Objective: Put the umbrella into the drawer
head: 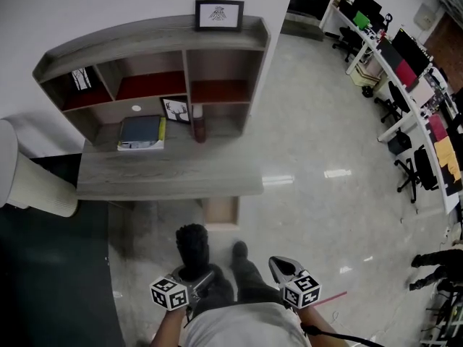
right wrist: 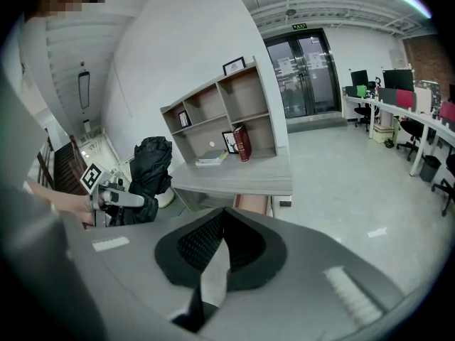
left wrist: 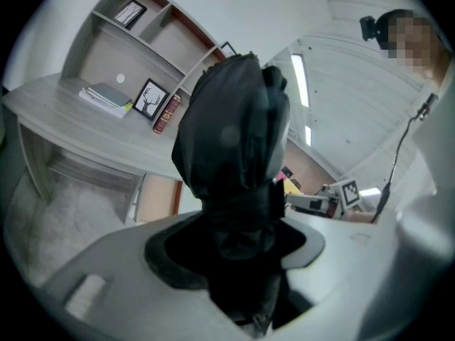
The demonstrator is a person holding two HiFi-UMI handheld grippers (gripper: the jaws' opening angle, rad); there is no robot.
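While I look down in the head view, my left gripper [head: 194,275] holds the umbrella [head: 192,246] upright, short of the desk's [head: 170,178] front edge, where the drawer [head: 221,212] stands open. Left gripper view: its jaws pinch the folded black umbrella low down. Right gripper view: the right gripper's [right wrist: 223,212] jaws are pressed together tip to tip, the umbrella off to their left.

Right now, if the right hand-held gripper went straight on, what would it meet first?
Probably the wooden drawer under the grey desk; nothing shows in between, though depth is unclear.
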